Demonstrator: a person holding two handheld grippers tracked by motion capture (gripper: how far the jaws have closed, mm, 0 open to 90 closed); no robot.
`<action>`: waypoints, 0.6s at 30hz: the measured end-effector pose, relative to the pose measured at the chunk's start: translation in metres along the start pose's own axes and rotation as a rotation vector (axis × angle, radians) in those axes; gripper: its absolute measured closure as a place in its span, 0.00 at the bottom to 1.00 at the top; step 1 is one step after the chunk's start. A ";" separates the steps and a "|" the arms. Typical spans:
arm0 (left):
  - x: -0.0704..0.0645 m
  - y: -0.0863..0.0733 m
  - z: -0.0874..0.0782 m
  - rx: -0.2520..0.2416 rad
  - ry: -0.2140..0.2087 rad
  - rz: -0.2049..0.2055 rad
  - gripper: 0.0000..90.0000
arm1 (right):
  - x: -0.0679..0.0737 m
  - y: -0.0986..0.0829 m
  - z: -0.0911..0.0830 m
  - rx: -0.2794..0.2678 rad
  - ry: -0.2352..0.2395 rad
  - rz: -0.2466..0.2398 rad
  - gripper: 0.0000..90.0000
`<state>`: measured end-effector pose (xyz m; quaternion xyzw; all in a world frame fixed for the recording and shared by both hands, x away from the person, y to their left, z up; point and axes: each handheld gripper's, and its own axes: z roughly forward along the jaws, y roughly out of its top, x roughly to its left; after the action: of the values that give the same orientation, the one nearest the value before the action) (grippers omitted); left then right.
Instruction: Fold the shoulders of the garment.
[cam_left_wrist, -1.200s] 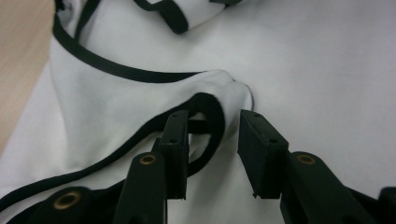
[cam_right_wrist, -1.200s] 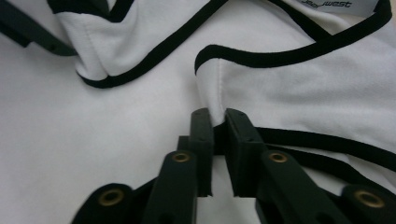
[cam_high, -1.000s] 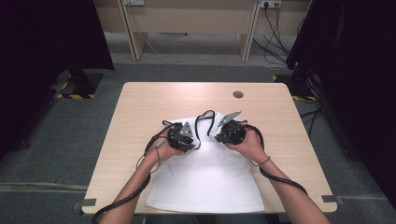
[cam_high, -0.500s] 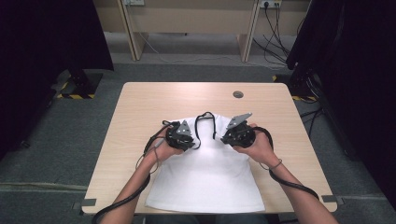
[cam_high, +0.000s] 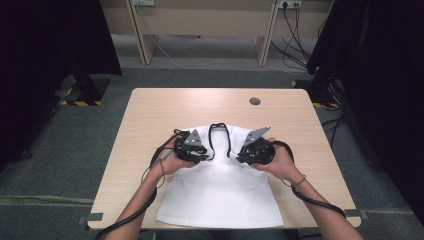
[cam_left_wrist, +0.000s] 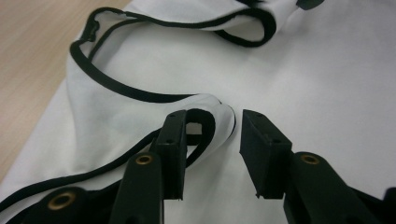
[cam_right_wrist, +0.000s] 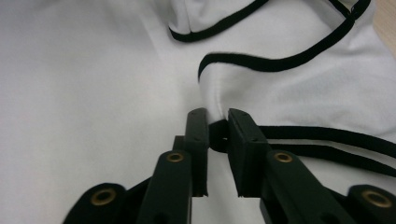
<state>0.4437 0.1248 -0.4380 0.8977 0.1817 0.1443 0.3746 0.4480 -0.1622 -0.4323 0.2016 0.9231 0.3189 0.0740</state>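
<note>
A white sleeveless top (cam_high: 220, 197) with black trim lies flat on the wooden table (cam_high: 165, 110), neckline (cam_high: 220, 131) toward the far side. My left gripper (cam_high: 206, 156) rests on its left shoulder area. In the left gripper view this gripper (cam_left_wrist: 212, 128) is open, with a raised fold of the top (cam_left_wrist: 327, 70) and its black-edged strap (cam_left_wrist: 205, 125) between the jaws, against the left one. My right gripper (cam_high: 240, 156) sits on the right shoulder area. Seen in its own view, the right gripper (cam_right_wrist: 215, 123) is shut on a pinched fold of the top (cam_right_wrist: 70, 93) at its black trim (cam_right_wrist: 280, 63).
A round cable hole (cam_high: 255, 101) sits in the table's far right part. Bare wood borders the top on the left, right and far sides. Dark curtains (cam_high: 50, 45) hang at both sides of the room, and wooden furniture legs (cam_high: 265, 35) stand beyond the table.
The right gripper has shifted slightly to the right and toward the person. The left gripper has hardly moved.
</note>
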 end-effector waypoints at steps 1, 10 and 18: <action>0.002 0.001 -0.005 -0.017 0.003 -0.007 0.65 | -0.002 0.001 -0.003 -0.022 0.008 0.018 0.81; 0.026 0.026 0.014 -0.012 0.039 -0.063 0.63 | -0.019 0.013 0.001 -0.026 -0.077 0.120 0.72; 0.015 0.014 0.037 0.128 -0.036 -0.022 0.61 | -0.013 0.012 0.027 0.052 -0.054 0.110 0.68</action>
<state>0.4746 0.0988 -0.4513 0.9202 0.1934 0.1120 0.3214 0.4707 -0.1442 -0.4460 0.2623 0.9162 0.2931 0.0762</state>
